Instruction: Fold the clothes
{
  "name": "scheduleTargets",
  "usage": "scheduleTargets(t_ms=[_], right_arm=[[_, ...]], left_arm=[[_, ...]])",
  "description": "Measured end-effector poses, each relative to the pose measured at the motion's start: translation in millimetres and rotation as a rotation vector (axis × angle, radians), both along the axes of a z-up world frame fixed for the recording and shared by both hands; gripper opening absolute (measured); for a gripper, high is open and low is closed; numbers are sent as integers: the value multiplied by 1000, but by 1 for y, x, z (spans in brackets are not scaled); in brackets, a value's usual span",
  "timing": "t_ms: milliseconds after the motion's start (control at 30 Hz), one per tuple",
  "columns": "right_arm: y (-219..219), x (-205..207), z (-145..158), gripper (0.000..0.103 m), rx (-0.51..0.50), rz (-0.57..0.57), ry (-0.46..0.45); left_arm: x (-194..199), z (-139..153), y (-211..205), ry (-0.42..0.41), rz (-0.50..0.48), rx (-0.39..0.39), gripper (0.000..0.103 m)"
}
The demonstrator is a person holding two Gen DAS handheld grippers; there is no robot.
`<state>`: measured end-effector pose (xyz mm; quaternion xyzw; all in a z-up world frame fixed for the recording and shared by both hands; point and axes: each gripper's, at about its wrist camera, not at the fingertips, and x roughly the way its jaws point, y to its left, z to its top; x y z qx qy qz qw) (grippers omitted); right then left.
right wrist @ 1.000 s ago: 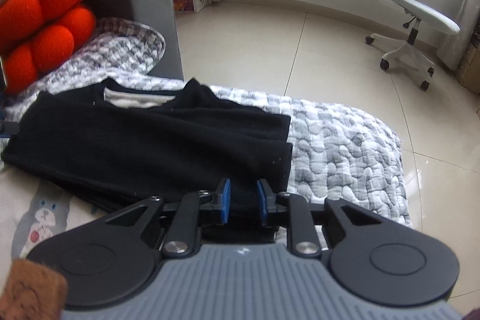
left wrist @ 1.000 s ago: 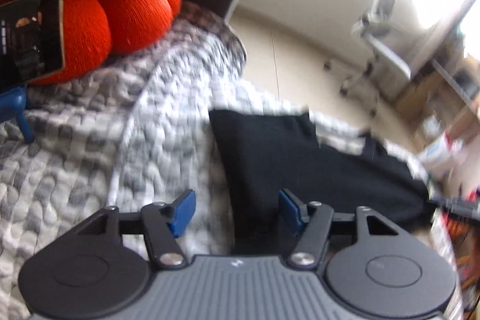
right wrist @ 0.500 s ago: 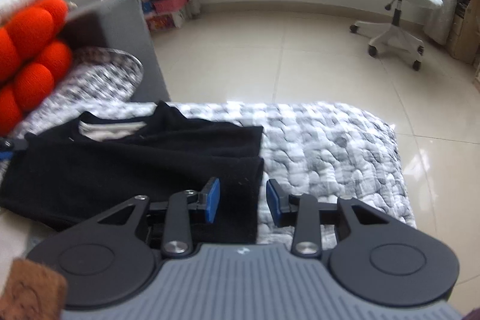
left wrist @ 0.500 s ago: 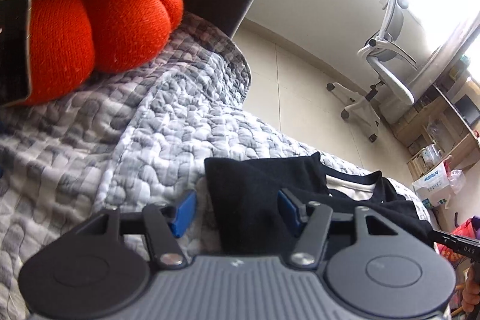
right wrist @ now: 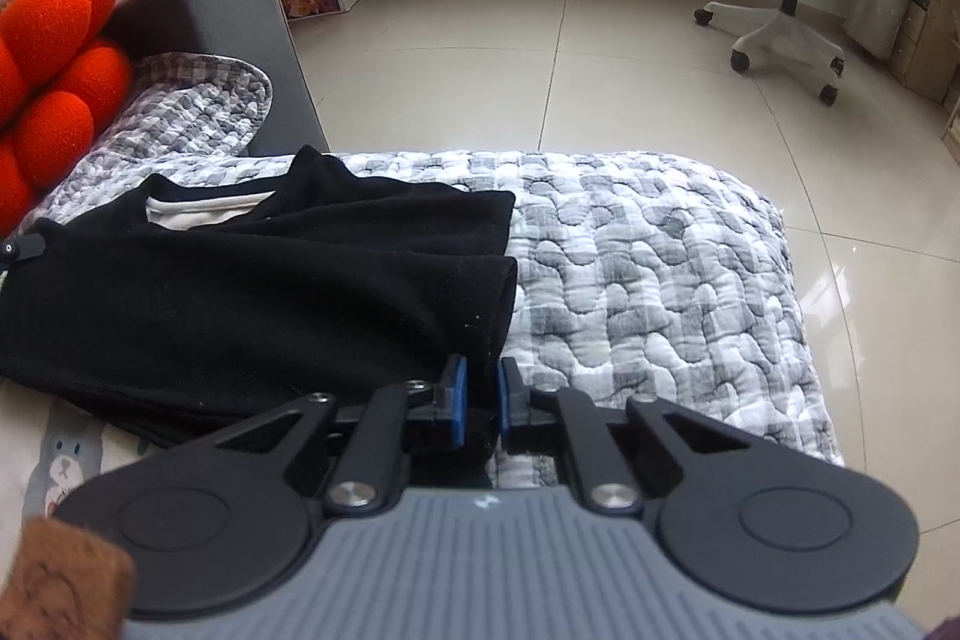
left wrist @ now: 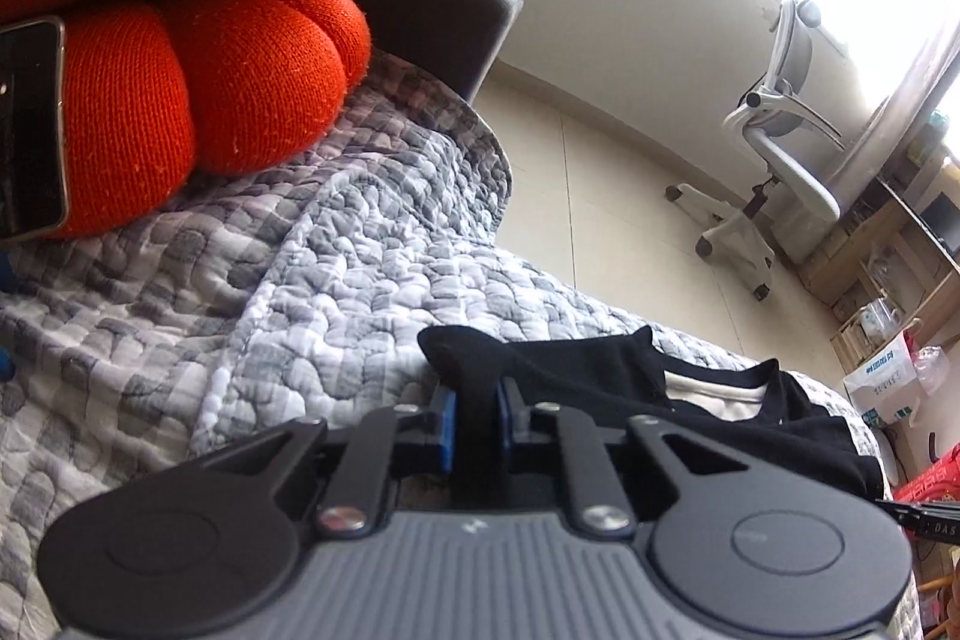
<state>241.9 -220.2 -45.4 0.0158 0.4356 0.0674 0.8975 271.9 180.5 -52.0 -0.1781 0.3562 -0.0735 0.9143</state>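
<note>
Nearest, the left tool (left wrist: pixel 477 415) and right tool (right wrist: pixel 477 400) are each closing on a corner of the black knit garment (right wrist: pixel 252 292) (cloth between both pairs of pads). It lies partly folded on the grey-and-white quilted bed cover (right wrist: pixel 648 280), more folding likely left. Beyond, bare quilt reaches the bed's edge, then open tiled floor (right wrist: pixel 540 58).

Black garment's (left wrist: pixel 600 388) near corner hidden behind left claw (left wrist: pixel 478 415), phone (left wrist: pixel 27 130) possibly cut off at frame edge.
</note>
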Motion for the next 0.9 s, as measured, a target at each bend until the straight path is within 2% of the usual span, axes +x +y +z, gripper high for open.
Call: scheduleTargets(t_ms=[67, 100, 133, 200, 233, 367, 533, 667, 733, 833, 900], right_arm=[[1, -2, 4, 12, -15, -10, -22], [3, -4, 7, 16, -17, 3, -41], [5, -7, 10, 24, -19, 17, -60], [10, -11, 16, 25, -22, 43, -98], [13, -13, 19, 27, -17, 59, -113], [26, -17, 27, 28, -3, 112, -156], [45, -17, 18, 29, -22, 173, -127], [58, -17, 7, 29, -48, 208, -86], [63, -18, -2, 29, -70, 213, -41], [68, -24, -4, 30, -108, 222, -48], [67, -27, -3, 30, -111, 224, -44]], left_arm=[[0, 1, -2, 9, -19, 17, 14], [1, 1, -3, 15, -30, 27, 17], [1, 2, -3, 24, -35, 40, 20], [-2, 5, -1, 40, -22, 44, 34], [-4, 7, 1, 44, -17, 49, 36], [-20, 17, 1, 44, -8, 90, 36], [-47, 24, -25, 38, -24, 172, 35], [-70, 31, -58, -39, -88, 273, 35], [-73, 25, -68, -23, -125, 294, 36], [-70, 8, -73, 26, -135, 364, 36], [-71, 6, -71, 27, -137, 374, 36]])
